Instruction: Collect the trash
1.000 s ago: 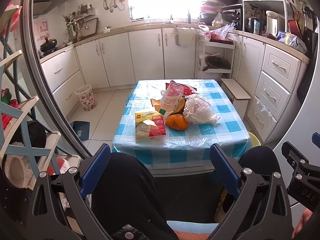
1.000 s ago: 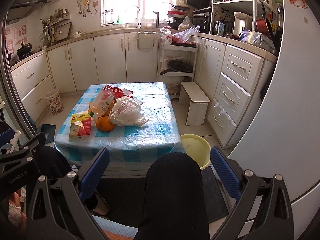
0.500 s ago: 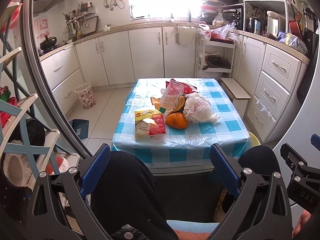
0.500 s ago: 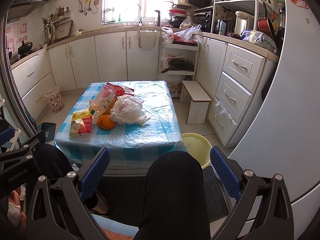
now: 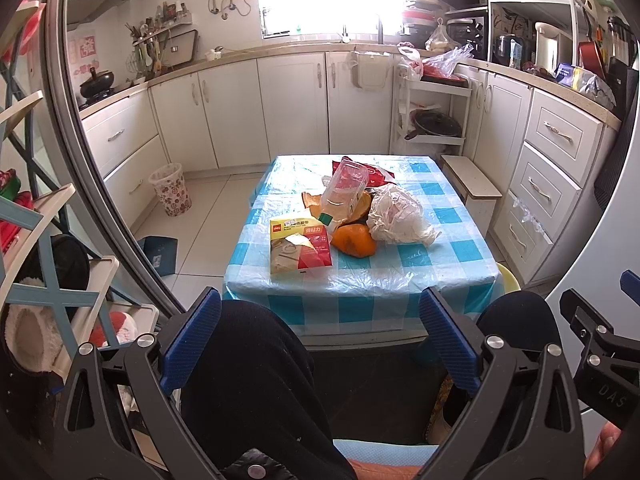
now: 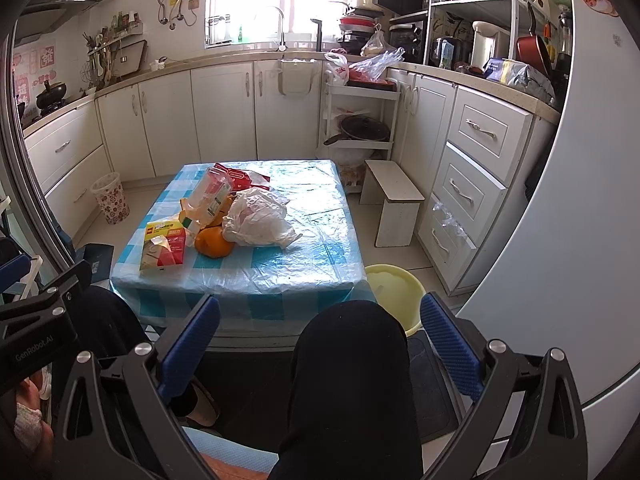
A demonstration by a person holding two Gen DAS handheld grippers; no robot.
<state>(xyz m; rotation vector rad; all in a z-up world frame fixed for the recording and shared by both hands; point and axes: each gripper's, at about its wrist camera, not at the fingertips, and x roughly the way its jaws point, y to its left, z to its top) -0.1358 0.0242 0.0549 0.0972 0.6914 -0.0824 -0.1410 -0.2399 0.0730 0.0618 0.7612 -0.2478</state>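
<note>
A sunlit kitchen: trash pile [image 5: 344, 220] is sitting uncollected at frame centre on the checked table [image 5: 460, 252]. You are holding left gripper [image 5: 320, 344] and right gripper [image 6: 320, 344] low, jaws spread, empty; everything remains.

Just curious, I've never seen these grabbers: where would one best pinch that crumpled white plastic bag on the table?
Probably the loose tail of the white plastic bag at its near right corner, coming from the bare right side of the table; the orange peel crowds its left.
</note>
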